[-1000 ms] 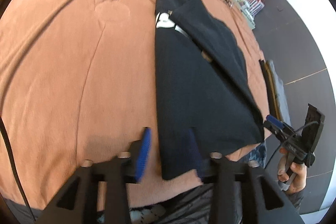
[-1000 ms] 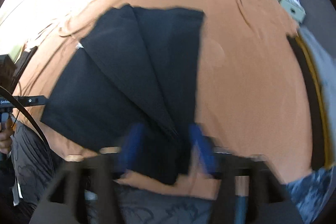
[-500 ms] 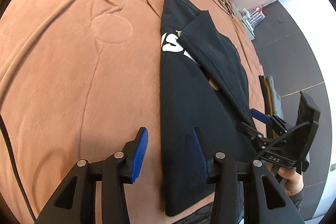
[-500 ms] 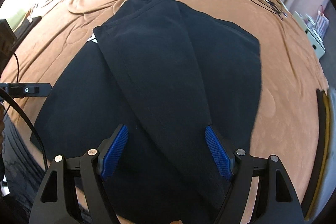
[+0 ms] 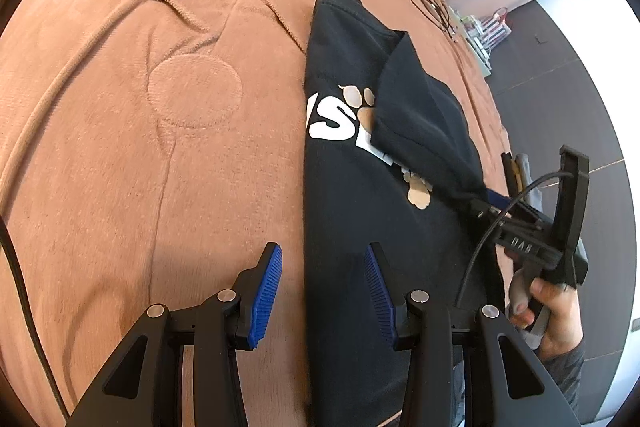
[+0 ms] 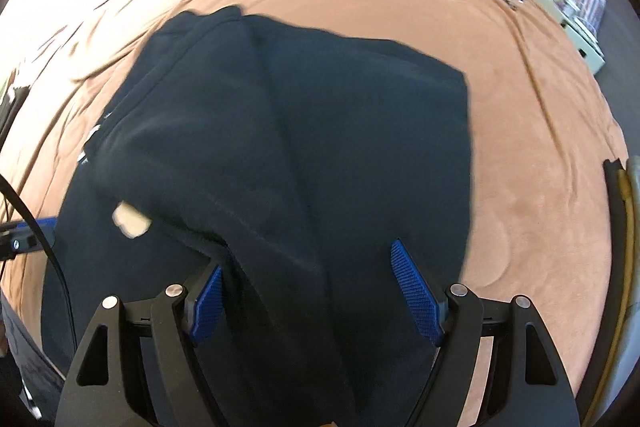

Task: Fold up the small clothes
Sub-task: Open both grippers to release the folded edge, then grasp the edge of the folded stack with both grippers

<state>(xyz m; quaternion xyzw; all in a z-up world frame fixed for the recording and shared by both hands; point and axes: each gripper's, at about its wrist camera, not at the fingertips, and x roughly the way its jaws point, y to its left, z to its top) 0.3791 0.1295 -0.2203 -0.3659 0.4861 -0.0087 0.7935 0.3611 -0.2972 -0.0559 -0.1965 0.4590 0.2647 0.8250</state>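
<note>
A black garment with white letters and tan paw prints lies on the brown blanket. A folded flap lies slantwise over the print. My left gripper is open and straddles the garment's left edge, low over the blanket. In the left wrist view a hand holds my right gripper, whose tips sit at the flap's lower end. In the right wrist view my right gripper stands wide open, with a ridge of the black garment between its fingers and cloth draped against the left pad.
The blanket has raised folds and a stamped circle left of the garment. A black cable runs along the left. A dark strip lines the bed's right edge, with grey floor and a white box beyond.
Both grippers have moved forward over the garment. The right one came from beside the bed's edge up to the flap's lower end. The print has come further into view.
</note>
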